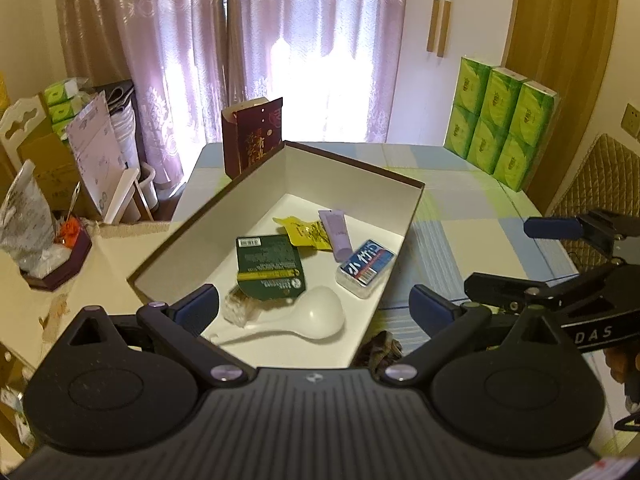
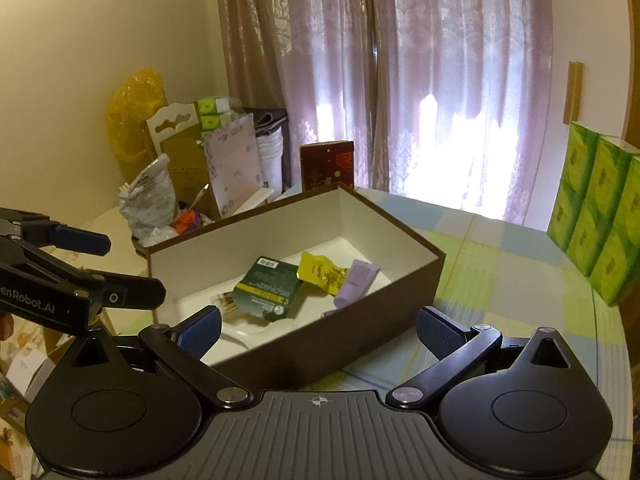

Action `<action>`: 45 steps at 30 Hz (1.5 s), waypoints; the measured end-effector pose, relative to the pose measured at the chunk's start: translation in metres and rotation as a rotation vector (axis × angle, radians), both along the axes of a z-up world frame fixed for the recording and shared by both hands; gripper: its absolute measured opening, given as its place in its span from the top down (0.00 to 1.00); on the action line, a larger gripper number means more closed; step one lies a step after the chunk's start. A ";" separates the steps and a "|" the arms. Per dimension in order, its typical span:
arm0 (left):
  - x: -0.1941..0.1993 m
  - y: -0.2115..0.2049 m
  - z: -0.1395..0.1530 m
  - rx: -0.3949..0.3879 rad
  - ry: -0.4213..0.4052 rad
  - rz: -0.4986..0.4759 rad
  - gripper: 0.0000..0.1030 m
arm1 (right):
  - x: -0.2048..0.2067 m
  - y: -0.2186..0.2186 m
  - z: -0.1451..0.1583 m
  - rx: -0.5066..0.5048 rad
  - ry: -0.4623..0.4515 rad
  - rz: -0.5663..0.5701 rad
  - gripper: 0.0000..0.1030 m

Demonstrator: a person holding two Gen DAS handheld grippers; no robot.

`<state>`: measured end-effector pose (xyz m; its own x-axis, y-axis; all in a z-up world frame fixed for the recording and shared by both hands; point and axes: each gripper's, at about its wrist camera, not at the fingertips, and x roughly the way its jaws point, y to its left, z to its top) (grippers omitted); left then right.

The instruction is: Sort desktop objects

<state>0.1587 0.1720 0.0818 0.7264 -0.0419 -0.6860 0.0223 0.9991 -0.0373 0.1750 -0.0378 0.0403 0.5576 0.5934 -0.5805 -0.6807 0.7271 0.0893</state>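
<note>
A brown box with a white inside (image 1: 320,176) (image 2: 280,220) lies open on the checked tablecloth. In it are a green packet (image 1: 268,268) (image 2: 272,286), a yellow sachet (image 1: 306,232) (image 2: 320,274), a purple tube (image 1: 338,234) (image 2: 356,284), a blue and white case (image 1: 366,268), a white spoon (image 1: 312,318) and a clear wrapper (image 1: 236,308). My left gripper (image 1: 314,304) (image 2: 116,268) hovers open over the box's near end, holding nothing. My right gripper (image 2: 318,328) (image 1: 516,256) is open and empty just off the box's right side. A dark crumpled thing (image 1: 380,350) lies outside the box's near corner.
Stacked green tissue packs (image 1: 500,124) (image 2: 600,208) stand at the table's far right. A maroon carton (image 1: 252,136) (image 2: 326,164) stands upright behind the box. A cluttered side table (image 1: 52,248) is to the left, a padded chair back (image 1: 592,184) to the right.
</note>
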 end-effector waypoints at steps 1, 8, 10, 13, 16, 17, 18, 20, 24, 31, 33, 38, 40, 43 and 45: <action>-0.004 -0.002 -0.002 -0.005 0.002 0.004 0.03 | -0.004 -0.004 0.000 0.001 0.000 0.002 0.02; -0.036 -0.021 -0.019 -0.033 0.007 -0.011 0.03 | -0.029 -0.039 -0.010 -0.032 0.006 -0.007 0.02; -0.044 -0.030 -0.026 -0.032 0.012 -0.035 0.03 | -0.035 -0.050 -0.017 -0.054 0.011 -0.022 0.02; -0.055 -0.045 -0.036 -0.023 0.017 -0.075 0.03 | -0.040 -0.066 -0.029 -0.085 0.043 -0.050 0.02; -0.062 -0.058 -0.047 -0.018 0.031 -0.110 0.04 | -0.043 -0.084 -0.041 -0.095 0.087 -0.081 0.02; -0.063 -0.062 -0.050 -0.020 0.036 -0.118 0.04 | -0.044 -0.089 -0.044 -0.097 0.099 -0.090 0.02; -0.064 -0.065 -0.053 -0.021 0.041 -0.126 0.04 | -0.045 -0.094 -0.048 -0.101 0.110 -0.099 0.02; -0.066 -0.071 -0.059 -0.022 0.051 -0.144 0.04 | -0.048 -0.103 -0.053 -0.110 0.131 -0.113 0.02; -0.068 -0.084 -0.069 -0.004 0.065 -0.177 0.05 | -0.052 -0.115 -0.061 -0.122 0.163 -0.137 0.02; -0.065 -0.097 -0.085 -0.006 0.079 -0.208 0.08 | -0.053 -0.128 -0.069 -0.149 0.187 -0.171 0.02; -0.062 -0.100 -0.091 0.000 0.082 -0.218 0.10 | -0.050 -0.131 -0.073 -0.159 0.199 -0.187 0.02; -0.053 -0.104 -0.106 0.014 0.092 -0.223 0.15 | -0.042 -0.140 -0.085 -0.179 0.237 -0.246 0.02; -0.048 -0.105 -0.113 0.029 0.093 -0.225 0.16 | -0.038 -0.144 -0.090 -0.187 0.253 -0.269 0.02; -0.041 -0.111 -0.124 0.083 0.096 -0.233 0.19 | -0.032 -0.149 -0.097 -0.198 0.283 -0.295 0.02; -0.035 -0.115 -0.132 0.108 0.101 -0.228 0.20 | -0.029 -0.150 -0.102 -0.203 0.299 -0.307 0.02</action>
